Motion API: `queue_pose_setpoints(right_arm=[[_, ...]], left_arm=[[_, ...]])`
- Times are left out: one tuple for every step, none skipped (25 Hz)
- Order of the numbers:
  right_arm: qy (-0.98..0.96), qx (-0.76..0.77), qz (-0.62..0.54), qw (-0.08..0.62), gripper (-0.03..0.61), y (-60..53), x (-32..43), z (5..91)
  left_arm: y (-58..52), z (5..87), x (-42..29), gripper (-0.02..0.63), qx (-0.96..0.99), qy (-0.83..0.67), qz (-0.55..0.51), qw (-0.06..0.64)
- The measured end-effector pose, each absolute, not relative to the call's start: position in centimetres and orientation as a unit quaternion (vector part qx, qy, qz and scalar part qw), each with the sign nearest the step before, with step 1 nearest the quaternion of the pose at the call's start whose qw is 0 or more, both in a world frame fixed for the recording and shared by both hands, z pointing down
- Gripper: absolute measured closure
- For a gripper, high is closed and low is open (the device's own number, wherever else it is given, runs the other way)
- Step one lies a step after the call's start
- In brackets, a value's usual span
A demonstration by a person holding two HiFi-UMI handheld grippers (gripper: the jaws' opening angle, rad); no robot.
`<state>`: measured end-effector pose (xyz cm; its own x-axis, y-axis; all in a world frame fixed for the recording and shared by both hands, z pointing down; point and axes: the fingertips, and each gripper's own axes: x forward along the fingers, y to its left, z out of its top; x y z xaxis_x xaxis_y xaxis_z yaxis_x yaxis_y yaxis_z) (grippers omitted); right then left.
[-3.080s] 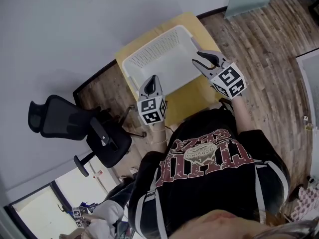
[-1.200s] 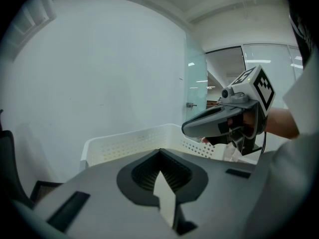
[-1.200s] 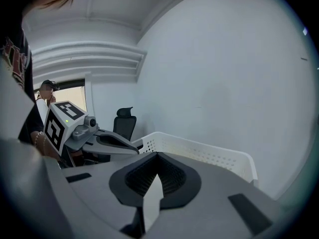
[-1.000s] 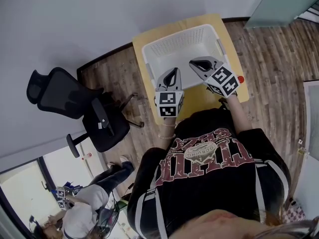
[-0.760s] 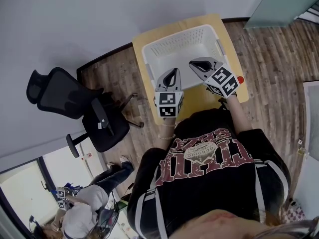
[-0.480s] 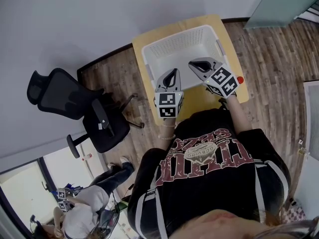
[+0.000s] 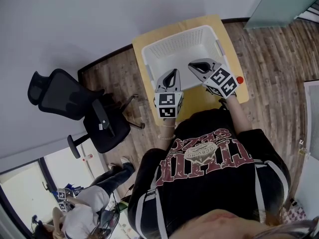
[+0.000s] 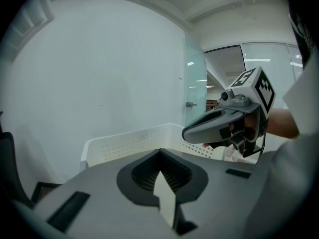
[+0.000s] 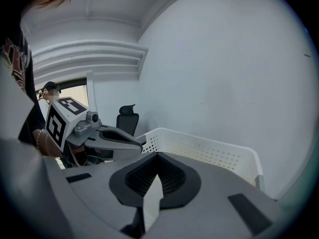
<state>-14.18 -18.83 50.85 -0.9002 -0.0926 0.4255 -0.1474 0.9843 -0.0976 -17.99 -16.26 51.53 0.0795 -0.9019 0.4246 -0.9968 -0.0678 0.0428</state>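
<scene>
L gripper (image 7: 170, 74) and R gripper (image 7: 195, 65) were held side by side just above the near rim of the white perforated basket (image 7: 175, 36), tips aimed into it. Both pairs of jaws were seen clenched w/ nothing between them. The basket was set mid-table (image 7: 198, 97), prob. so either gripper could reach it. A small red object (image 7: 239, 79) at the table's right edge was shown only in the head view. Each gripper view gave the other gripper side-on, w/ an office chair (image 9: 127, 121) behind.
</scene>
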Motion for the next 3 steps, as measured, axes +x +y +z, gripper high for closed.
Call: queue_pose_setpoints(right_arm=[[-0.973, 0.061, 0.064, 0.215, 0.563, -18.79, -14.16, 50.89], [-0.973, 0.061, 0.064, 0.215, 0.562, -18.75, -14.13, 50.92], [-0.973, 0.061, 0.063, 0.215, 0.563, -18.71, -14.10, 50.94]], left_arm=[[-16.25, 51.55, -17.96, 0.569, 0.716, -0.663, 0.145, 0.164], [-16.24, 51.56, -17.93, 0.569, 0.716, -0.662, 0.145, 0.164], [-16.23, 51.57, -17.90, 0.569, 0.717, -0.662, 0.146, 0.163]])
